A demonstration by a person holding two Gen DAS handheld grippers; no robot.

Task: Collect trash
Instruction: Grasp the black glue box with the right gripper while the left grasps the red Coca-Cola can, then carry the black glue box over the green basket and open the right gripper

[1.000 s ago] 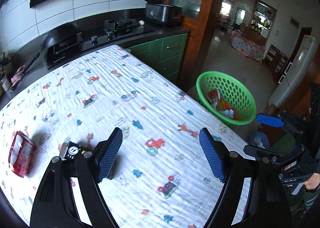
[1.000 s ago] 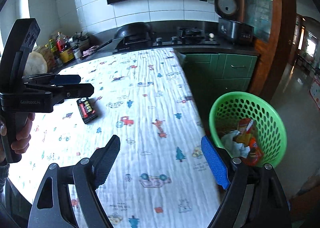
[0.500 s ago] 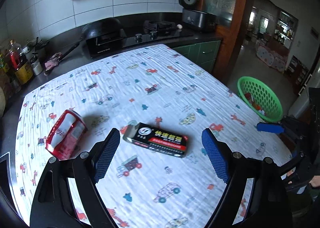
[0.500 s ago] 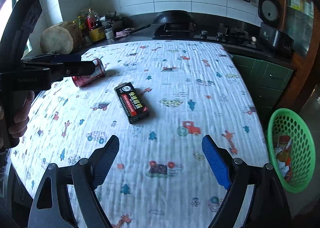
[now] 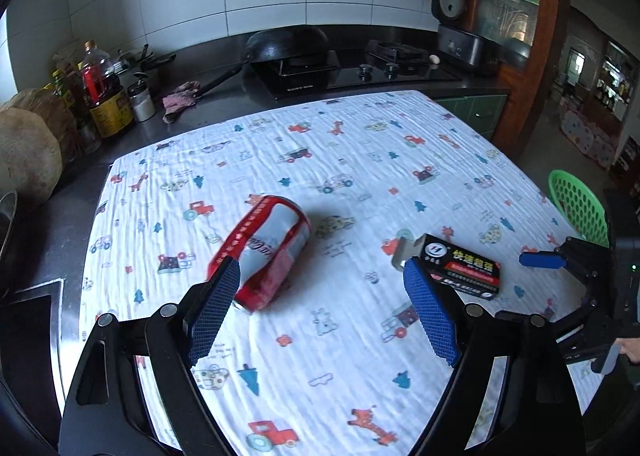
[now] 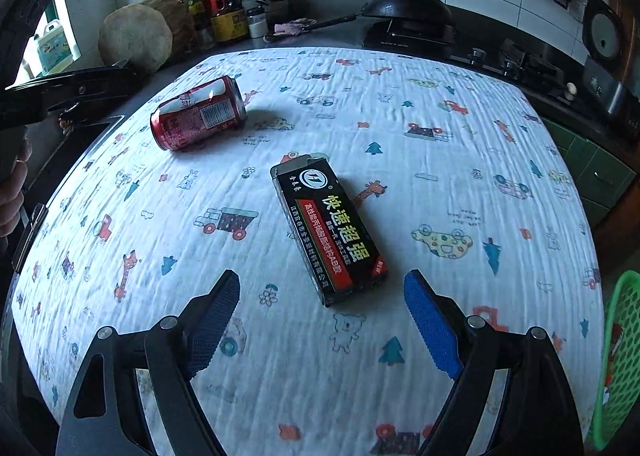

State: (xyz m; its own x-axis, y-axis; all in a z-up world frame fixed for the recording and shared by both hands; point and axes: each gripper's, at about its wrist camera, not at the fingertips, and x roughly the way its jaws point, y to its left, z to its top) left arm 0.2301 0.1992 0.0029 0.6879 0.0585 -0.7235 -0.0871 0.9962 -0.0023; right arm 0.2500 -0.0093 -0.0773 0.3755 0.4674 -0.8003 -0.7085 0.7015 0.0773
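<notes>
While both grippers are held spread and empty, the left gripper (image 5: 320, 304) is lined up beside the can (image 5: 266, 250) and the right gripper (image 6: 320, 320) short of the box (image 6: 328, 228). The can lies sideways on the tablecloth (image 6: 400, 336); a one-sided touch is judged likely to roll it away.

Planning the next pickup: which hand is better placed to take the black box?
The right. Its tongs stand open with the black box lying just ahead between the fingers. The left tongs face the red can, with the box off beside its right finger.
</notes>
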